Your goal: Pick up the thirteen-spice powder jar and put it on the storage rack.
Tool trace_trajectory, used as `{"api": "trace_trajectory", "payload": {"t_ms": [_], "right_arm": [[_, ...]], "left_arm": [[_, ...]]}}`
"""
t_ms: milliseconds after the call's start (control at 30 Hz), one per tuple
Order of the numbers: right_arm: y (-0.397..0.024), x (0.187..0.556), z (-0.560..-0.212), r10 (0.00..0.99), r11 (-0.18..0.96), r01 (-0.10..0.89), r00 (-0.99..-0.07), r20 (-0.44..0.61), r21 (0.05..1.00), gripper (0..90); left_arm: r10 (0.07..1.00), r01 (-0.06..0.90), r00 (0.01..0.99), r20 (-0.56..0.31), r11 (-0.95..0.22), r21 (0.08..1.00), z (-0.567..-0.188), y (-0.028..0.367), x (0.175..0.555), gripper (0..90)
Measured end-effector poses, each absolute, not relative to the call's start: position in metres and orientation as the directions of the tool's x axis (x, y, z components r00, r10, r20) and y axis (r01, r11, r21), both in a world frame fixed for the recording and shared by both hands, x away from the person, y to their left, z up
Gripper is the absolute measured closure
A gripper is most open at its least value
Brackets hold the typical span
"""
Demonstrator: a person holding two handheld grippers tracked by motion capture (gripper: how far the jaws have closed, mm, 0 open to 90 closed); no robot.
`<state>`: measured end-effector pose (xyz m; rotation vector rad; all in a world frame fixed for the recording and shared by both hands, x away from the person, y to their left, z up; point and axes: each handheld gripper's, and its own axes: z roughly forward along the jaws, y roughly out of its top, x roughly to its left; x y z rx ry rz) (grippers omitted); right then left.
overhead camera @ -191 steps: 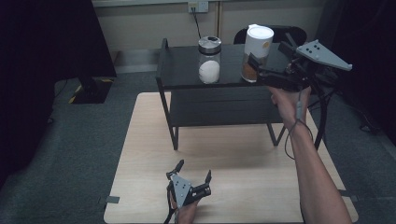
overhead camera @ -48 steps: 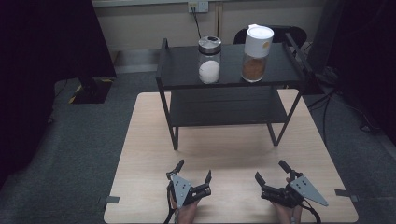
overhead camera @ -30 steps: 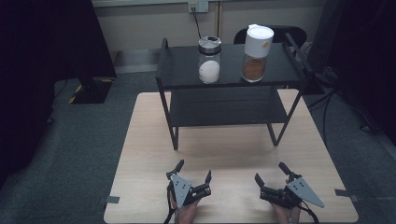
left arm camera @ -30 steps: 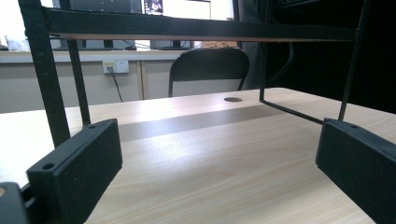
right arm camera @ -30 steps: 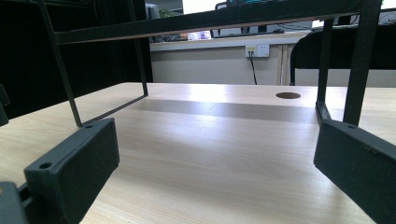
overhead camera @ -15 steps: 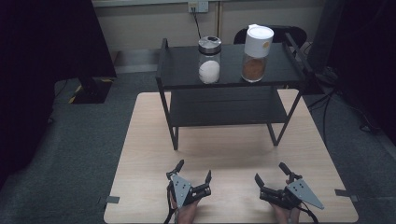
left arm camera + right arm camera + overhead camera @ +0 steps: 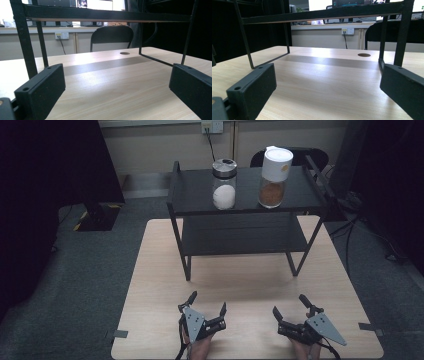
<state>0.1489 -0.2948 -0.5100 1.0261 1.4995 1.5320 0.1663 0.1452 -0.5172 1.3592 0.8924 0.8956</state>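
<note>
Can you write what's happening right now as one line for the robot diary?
left gripper: open, resting on table | right gripper: open, resting on table | white-lidded jar, silver-lidded jar: top shelf

Both hands (image 7: 200, 347) cut by bottom edge — jar (image 7: 223, 184) contents unclear

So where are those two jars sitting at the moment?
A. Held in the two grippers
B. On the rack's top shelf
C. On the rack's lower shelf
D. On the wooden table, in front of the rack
B. The jar with white contents and the white-lidded jar both stand on the black rack's top shelf, while the left gripper and right gripper rest open on the table.
</note>
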Motion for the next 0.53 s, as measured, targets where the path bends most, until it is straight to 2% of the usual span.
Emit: {"api": "trace_trajectory", "payload": {"t_ms": [533], "right_arm": [[-0.2947, 0.1483, -0.5108, 0.915, -0.035, 0.017, -0.403, 0.039, 0.999, 0.0]], "left_arm": [[0.914, -0.012, 0.405, -0.009, 0.015, 1.000, -0.5172, 0.1452, 0.1663, 0.2]]}}
